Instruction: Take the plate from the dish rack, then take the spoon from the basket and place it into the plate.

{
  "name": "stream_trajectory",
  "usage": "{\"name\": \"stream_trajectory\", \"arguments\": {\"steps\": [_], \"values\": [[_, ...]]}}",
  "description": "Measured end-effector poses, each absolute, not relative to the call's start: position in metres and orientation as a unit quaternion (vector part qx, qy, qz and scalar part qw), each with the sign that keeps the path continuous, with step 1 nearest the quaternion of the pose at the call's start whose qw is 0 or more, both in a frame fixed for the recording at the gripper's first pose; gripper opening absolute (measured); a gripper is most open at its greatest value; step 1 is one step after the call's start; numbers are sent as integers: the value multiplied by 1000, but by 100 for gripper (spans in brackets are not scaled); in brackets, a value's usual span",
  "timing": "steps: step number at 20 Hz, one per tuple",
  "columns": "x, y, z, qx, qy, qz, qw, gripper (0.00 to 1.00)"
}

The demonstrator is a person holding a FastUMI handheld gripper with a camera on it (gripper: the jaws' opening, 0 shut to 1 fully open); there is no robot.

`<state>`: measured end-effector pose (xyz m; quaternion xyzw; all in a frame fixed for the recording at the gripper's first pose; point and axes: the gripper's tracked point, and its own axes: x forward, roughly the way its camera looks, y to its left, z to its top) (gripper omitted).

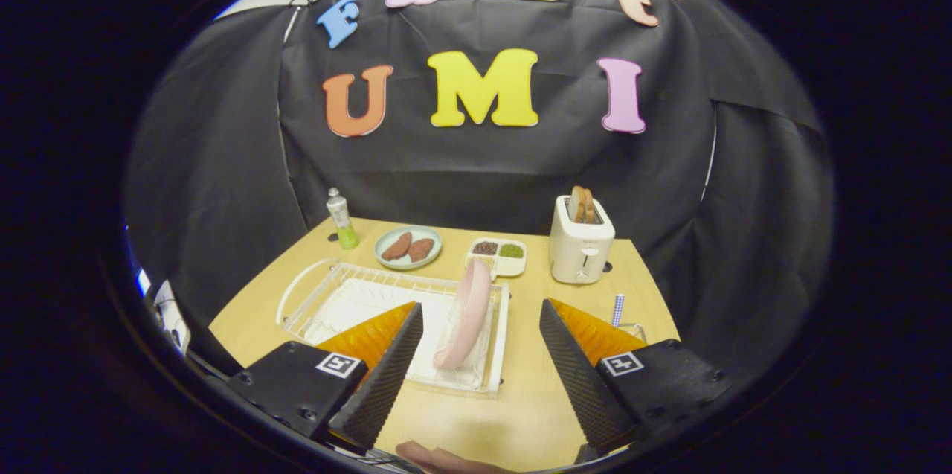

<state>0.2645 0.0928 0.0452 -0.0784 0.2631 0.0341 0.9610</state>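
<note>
A pink plate (468, 314) stands on edge at the right end of the white wire dish rack (327, 295) on the wooden table. My gripper (482, 321) is open, its fingers wide apart, held above the near part of the table. The plate shows between the fingers, a little beyond them, touching neither. Behind the right finger (576, 370) a spoon with a blue checked handle (617, 309) sticks up from a wire basket (632, 327) that the finger mostly hides.
At the back of the table stand a white toaster (580, 239) with bread in it, a small divided tray (498, 256), a pale green plate (408, 247) with two brown pieces, and a small bottle (341, 219). A hand (439, 458) shows at the near edge.
</note>
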Motion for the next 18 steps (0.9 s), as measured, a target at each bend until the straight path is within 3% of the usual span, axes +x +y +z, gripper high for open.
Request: {"name": "stream_trajectory", "arguments": {"steps": [6, 9, 14, 18], "values": [[336, 104, 29, -132, 377, -29, 916, 100], [351, 100, 16, -150, 428, -81, 888, 90], [356, 101, 1, -168, 489, -137, 845, 53], [359, 100, -17, -169, 522, -166, 819, 35]]}}
